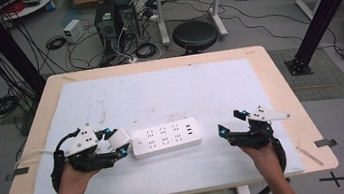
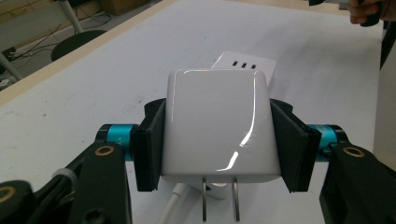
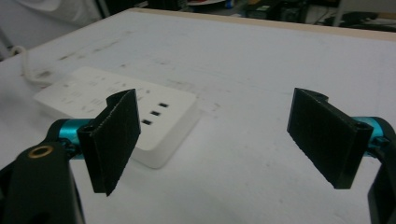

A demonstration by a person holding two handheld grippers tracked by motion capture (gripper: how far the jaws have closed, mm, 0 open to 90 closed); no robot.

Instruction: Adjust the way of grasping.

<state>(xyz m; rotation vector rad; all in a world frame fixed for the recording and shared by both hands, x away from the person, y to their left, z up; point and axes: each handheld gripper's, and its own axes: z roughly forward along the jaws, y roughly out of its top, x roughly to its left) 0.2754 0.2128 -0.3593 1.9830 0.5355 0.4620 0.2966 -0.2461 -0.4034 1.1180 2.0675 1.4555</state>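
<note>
At the left of the high view, the left gripper [image 1: 116, 147] sits low over the counter [image 1: 280, 88], held in the person's left hand [image 1: 72, 178], its fingers [image 2: 149, 144] clenched on the two flat sides of a white charger block [image 2: 219, 123]. In the left gripper view the block sits squarely between the pads, its two metal prongs [image 2: 219, 200] pointing back toward the camera, and a white cable [image 2: 170, 210] runs beneath it. Just beside the block, toward the middle of the counter, lies a white power strip [image 1: 165, 137], flat on the white mat [image 1: 159, 93], with its sockets and three small ports facing up; whether the block touches the strip cannot be told. Farther right, well apart from the strip's right end, the right gripper [image 1: 229, 124] hovers near the counter in the person's right hand [image 1: 263, 153]. Its fingers [image 3: 114, 140] are released, spread wide with nothing between them, and the strip lies off to their left in the right gripper view.
</note>
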